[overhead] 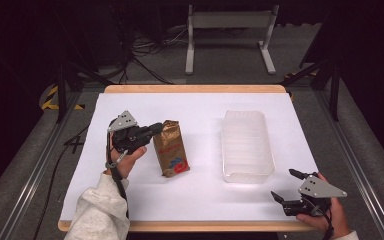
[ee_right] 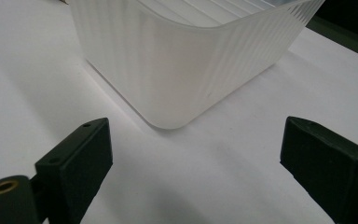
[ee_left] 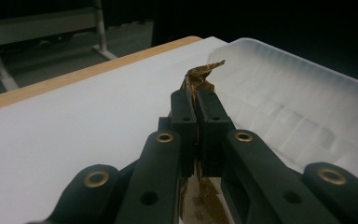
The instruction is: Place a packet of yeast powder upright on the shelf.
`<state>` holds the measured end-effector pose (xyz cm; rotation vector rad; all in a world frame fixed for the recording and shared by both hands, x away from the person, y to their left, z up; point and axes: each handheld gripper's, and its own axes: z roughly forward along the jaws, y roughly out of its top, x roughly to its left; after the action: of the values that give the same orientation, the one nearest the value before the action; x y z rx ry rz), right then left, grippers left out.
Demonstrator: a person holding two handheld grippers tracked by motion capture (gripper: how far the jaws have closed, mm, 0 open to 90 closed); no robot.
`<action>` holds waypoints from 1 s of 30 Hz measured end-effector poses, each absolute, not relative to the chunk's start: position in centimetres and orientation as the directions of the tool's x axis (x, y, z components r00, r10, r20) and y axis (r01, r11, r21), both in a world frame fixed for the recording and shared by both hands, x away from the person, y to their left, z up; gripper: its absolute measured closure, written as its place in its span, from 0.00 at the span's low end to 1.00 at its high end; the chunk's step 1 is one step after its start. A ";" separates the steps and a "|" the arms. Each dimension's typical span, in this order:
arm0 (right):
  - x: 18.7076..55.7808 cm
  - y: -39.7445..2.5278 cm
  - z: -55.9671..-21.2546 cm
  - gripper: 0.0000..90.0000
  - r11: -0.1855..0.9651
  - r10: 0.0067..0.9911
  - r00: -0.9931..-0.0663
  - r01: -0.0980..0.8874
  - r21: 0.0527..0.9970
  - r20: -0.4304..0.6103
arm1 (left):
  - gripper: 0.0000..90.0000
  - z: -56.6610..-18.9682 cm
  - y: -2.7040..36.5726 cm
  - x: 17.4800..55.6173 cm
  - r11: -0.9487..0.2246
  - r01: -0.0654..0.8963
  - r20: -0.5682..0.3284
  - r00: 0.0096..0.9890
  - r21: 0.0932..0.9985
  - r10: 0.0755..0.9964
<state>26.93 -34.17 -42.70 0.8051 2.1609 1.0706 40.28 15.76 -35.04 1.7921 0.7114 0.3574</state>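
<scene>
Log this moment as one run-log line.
left gripper: shut on gold bag top | right gripper: open, near translucent bin | bag outside bin

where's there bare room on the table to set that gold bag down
Widest bare patch: the white sheet between the gold bag and the frosted bin. The far strip behind both is bare, as is the near strip in front of the bag. It is tighter at the near right corner, where the open right gripper sits by the bin. The left gripper pinches the bag's top.
</scene>
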 end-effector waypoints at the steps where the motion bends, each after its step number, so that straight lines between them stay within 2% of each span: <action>1: 26.9 -34.2 -42.7 0.11 0.494 0.729 -0.641 0.254 0.831 -0.238 | 0.97 -34.9 15.6 40.2 -0.203 0.280 -0.099 0.779 0.938 0.619; 23: 26.9 -34.3 -42.7 0.10 0.485 0.731 -0.642 0.252 0.837 -0.231 | 0.97 -32.3 12.9 38.9 -0.210 0.173 -0.033 0.840 0.962 0.541; 30: 27.0 -34.4 -42.7 0.10 0.478 0.740 -0.633 0.255 0.841 -0.228 | 0.97 -31.9 12.2 39.0 -0.193 0.165 -0.045 0.860 0.967 0.508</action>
<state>26.96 -34.38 -42.68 0.8194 2.1438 1.0834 39.00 12.24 -31.92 1.7628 0.5145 0.3350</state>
